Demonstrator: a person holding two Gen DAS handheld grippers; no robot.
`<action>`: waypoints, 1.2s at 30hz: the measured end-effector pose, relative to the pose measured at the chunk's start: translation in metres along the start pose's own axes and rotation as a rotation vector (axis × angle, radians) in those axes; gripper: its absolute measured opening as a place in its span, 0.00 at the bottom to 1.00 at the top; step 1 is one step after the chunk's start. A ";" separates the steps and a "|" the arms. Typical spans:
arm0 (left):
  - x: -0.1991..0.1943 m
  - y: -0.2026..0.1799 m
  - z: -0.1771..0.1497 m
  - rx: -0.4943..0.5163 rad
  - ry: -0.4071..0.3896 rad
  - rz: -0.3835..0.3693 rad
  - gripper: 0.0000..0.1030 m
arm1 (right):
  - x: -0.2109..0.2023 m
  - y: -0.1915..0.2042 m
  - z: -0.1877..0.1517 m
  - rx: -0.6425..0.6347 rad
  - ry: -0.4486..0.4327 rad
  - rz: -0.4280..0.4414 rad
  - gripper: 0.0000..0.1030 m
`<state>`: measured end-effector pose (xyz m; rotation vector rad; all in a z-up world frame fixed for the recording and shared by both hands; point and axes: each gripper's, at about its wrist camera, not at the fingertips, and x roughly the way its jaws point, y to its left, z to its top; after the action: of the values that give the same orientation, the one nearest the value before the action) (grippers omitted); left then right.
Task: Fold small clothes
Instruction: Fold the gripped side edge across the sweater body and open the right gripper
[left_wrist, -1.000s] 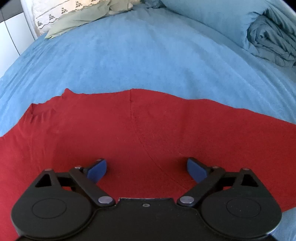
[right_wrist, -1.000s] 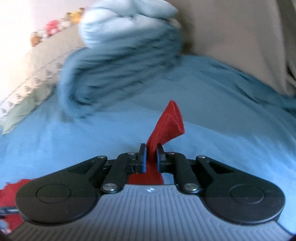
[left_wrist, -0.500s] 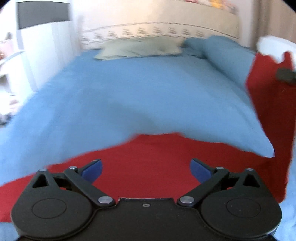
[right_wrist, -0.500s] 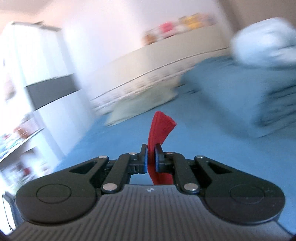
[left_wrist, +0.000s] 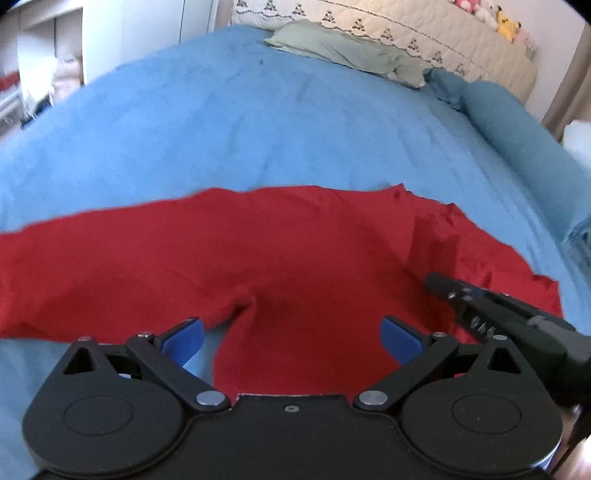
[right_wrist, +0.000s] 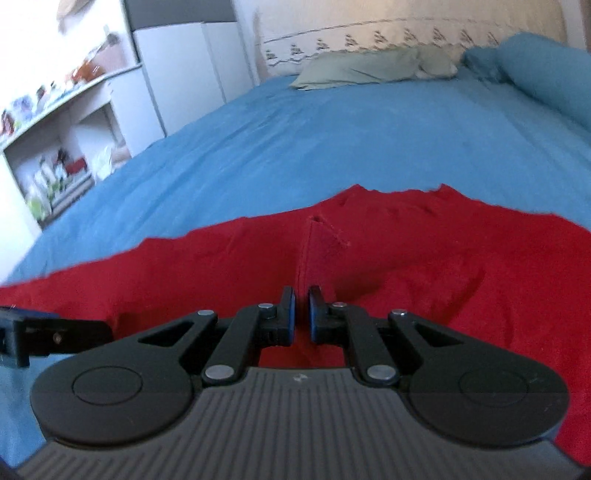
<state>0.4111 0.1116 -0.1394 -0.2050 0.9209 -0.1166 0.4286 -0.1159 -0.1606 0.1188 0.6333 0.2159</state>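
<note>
Red cloth, a small garment (left_wrist: 280, 258), lies spread across the blue bedsheet (left_wrist: 258, 122) near the bed's front edge, doubled over so that one layer rests on another; a stitched seam runs up its middle in the right wrist view. That flat, low position suits folding: the bed gives a broad soft surface where each fold can be laid down and pressed.

On the left side, the left tongs (left_wrist: 291, 338) hover just above the garment's near edge with their blue pads (left_wrist: 183, 339) wide apart and nothing between them. They have just finished opening, which reads as a hand freed and ready to take a new hold. A small pucker in the cloth sits just ahead of the left pad, beside a patch of bare sheet.

Further right, the right tongs (right_wrist: 301, 314) are pinched together on a ridge of the red fabric at the seam, so the upper layer is carried by that grip rather than lying loose. In the left wrist view they (left_wrist: 436, 282) reach in from the right, low over the cloth.

Beyond the garment stand a green pillow (left_wrist: 343, 48), a rolled blue duvet (left_wrist: 517, 133) and white shelves (right_wrist: 66, 147), all well apart from the work.
</note>
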 end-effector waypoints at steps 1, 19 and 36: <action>0.003 -0.002 0.002 -0.002 -0.001 -0.007 1.00 | -0.001 0.004 -0.003 -0.037 0.003 -0.001 0.22; 0.005 -0.022 0.008 0.040 -0.011 -0.071 1.00 | -0.013 0.018 -0.005 -0.277 -0.023 0.074 0.87; 0.059 -0.086 -0.017 0.038 -0.026 -0.081 0.59 | -0.135 -0.094 -0.062 -0.139 -0.043 -0.057 0.96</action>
<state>0.4318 0.0146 -0.1755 -0.2086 0.8837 -0.2057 0.3005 -0.2365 -0.1492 -0.0284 0.5761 0.2008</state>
